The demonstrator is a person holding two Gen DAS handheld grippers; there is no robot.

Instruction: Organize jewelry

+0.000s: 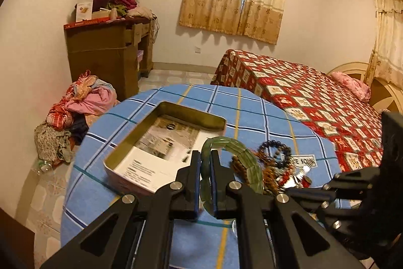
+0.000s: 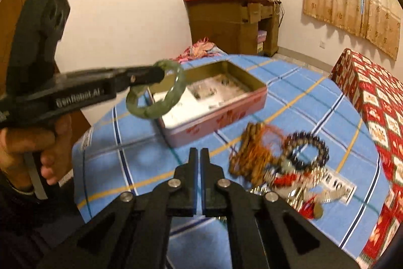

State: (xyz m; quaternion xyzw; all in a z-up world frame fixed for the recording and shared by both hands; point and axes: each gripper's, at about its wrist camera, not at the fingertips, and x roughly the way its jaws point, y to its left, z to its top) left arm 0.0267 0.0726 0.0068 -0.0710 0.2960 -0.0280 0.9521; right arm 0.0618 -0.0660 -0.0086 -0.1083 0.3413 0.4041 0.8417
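Observation:
My left gripper [image 1: 206, 155] is shut on a green jade bangle [image 1: 245, 160] and holds it in the air above the near edge of an open pink tin box [image 1: 141, 183]. In the right wrist view the left gripper [image 2: 157, 73] holds the bangle [image 2: 153, 110] over the box [image 2: 214, 120]. My right gripper [image 2: 200, 151] is shut and empty, low over the blue checked tablecloth [image 2: 314, 102]. A pile of bead bracelets [image 2: 277, 158] lies to its right; it also shows in the left wrist view [image 1: 274, 158].
The round table stands beside a bed with a red patterned cover [image 1: 314, 97]. A brown dresser [image 1: 108, 54] with clutter stands at the far wall. A heap of clothes [image 1: 75, 112] lies on the floor.

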